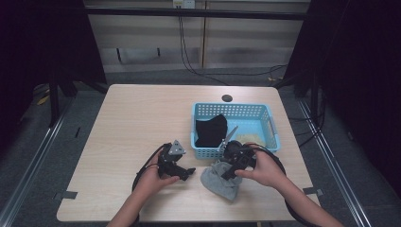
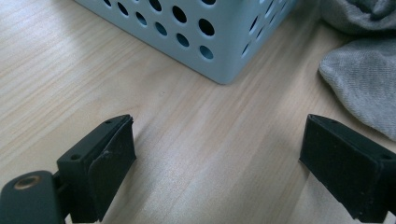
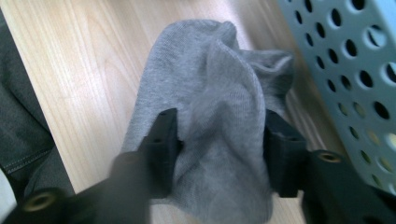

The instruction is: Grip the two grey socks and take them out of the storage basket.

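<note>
I'm closing the right gripper (image 3: 219,135) around the grey sock (image 3: 210,116), jaws standing either side of a bunched ridge of fabric and pressing into it, so I'm judging this as grasping the sock, pick-up step in hand. The sock is lying on the counter (image 1: 132,123) just in front of the blue basket (image 1: 272,125), near its front wall, right gripper (image 1: 230,172) sitting on top of the sock (image 1: 218,184) in the high view. Basket is already holding a black garment (image 1: 210,130) and something pale beside it, too small to name. Left gripper (image 2: 215,163) is hanging released, jaws wide apart over bare counter, nothing between them, basket corner (image 2: 219,51) ahead and the sock's edge (image 2: 359,88) off to its right; in the high view the left gripper (image 1: 187,174) is resting low beside the sock, apart from it. Sock orientation: crumpled, long axis running roughly from the basket side toward my near edge, slightly diagonal; one end is pointing toward the basket, can't tell toe from cuff. Next move, my guess: lift straight up until the trailing fabric is clearing the basket wall, then carry over the rim and let go inside. Risk: gripping only a fold, sock could be slipping out.
</note>
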### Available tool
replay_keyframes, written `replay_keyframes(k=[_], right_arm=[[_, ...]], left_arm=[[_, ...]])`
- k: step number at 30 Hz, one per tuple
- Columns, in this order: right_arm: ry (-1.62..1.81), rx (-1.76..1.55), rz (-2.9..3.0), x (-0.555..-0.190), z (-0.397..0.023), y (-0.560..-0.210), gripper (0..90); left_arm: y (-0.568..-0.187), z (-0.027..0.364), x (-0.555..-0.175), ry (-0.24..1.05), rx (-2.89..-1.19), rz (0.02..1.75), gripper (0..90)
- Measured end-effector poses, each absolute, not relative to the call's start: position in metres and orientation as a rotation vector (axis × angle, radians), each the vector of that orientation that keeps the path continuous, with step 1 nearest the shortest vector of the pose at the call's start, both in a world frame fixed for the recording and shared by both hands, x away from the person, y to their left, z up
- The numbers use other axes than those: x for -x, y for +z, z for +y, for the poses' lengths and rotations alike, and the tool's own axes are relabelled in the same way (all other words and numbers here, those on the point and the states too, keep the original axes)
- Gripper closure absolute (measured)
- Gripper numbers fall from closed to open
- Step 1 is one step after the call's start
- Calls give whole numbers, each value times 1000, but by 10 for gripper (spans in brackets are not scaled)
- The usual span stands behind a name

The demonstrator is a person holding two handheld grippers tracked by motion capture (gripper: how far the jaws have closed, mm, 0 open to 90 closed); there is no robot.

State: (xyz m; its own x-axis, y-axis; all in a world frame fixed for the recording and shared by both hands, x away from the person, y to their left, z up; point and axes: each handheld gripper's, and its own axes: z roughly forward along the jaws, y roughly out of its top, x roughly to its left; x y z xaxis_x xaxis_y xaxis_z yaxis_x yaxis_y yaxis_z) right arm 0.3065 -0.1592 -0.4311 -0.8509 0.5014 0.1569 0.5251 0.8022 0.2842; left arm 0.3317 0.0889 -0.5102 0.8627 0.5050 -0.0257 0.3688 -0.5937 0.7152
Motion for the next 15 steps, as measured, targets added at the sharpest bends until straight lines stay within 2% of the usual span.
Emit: replay_keyframes(k=[7, 15], right_arm=[[-547, 848, -2908, -304, -166, -423, 372], [-584, 904, -2918, -297, -184, -416, 316]], left_arm=[[-510, 89, -332, 231, -2270, 629, 95], [-510, 89, -332, 230, -2270, 629, 95]])
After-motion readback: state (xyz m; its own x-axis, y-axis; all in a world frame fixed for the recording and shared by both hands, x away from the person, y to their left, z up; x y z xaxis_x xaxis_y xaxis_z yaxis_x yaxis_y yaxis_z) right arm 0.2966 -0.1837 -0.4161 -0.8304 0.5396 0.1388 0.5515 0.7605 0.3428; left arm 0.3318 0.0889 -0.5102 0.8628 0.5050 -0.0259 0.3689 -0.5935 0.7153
